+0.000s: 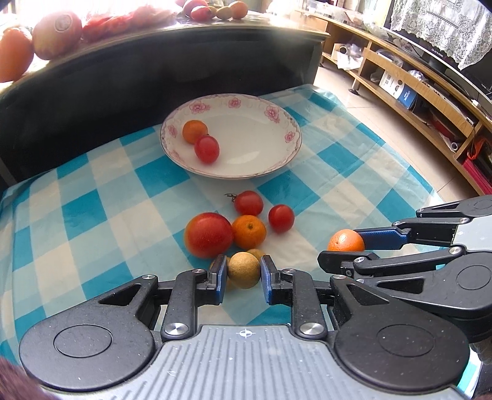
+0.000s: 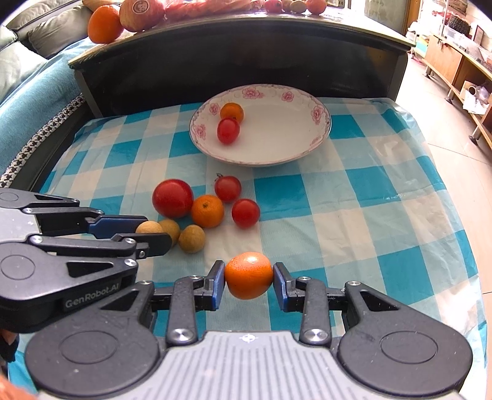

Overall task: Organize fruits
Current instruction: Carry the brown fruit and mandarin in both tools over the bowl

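Observation:
A white floral plate (image 1: 270, 154) (image 2: 295, 147) holds a small orange (image 1: 194, 131) (image 2: 232, 111) and a cherry tomato (image 1: 206, 149) (image 2: 228, 130). On the checked cloth lie a large tomato (image 1: 209, 234) (image 2: 172, 198), an orange (image 1: 248, 231) (image 2: 207, 211), two cherry tomatoes (image 1: 249, 202) (image 1: 281, 218) and longans (image 2: 192, 238). My left gripper (image 1: 243, 270) (image 2: 150, 234) is shut on a brown longan (image 1: 243, 269) (image 2: 148, 228). My right gripper (image 2: 249, 275) (image 1: 347, 246) is shut on an orange (image 2: 249, 274) (image 1: 346, 240).
A dark table edge (image 1: 184, 37) behind the cloth carries more oranges, an apple and small fruit (image 2: 104, 24). A wooden shelf unit (image 1: 415, 92) stands at the right. A sofa (image 2: 24, 77) is at the left.

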`<state>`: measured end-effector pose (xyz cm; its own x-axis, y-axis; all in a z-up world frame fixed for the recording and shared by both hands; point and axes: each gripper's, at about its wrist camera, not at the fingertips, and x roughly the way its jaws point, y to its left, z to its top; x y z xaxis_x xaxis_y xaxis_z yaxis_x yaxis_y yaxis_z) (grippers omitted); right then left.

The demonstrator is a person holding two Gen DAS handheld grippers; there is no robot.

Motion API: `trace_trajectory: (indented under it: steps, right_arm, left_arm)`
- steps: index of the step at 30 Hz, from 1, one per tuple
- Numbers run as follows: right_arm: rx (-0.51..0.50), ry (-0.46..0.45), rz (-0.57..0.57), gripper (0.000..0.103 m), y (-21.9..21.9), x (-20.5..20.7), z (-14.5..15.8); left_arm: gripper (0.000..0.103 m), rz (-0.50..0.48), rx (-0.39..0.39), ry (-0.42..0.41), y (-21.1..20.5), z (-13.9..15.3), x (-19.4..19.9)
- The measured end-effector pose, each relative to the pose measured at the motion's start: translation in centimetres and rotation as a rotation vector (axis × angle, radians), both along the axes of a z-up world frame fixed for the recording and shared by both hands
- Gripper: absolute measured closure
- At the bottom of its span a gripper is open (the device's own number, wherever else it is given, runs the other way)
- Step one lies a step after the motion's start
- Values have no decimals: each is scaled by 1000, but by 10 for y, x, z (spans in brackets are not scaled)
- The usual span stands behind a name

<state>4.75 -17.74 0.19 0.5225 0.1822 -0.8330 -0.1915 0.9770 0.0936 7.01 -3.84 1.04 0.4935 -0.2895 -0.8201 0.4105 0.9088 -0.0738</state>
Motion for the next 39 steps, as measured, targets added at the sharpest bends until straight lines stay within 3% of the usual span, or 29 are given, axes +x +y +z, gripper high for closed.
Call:
trace_trajectory:
  steps: [23, 39]
  right_arm:
    - [36, -31, -47, 66, -12, 32, 14]
    - [42, -51, -51, 66, -16, 91, 17]
  left_arm:
    - [73, 3, -49, -6, -8, 13, 39]
    - [75, 52, -56, -2, -13, 7, 98]
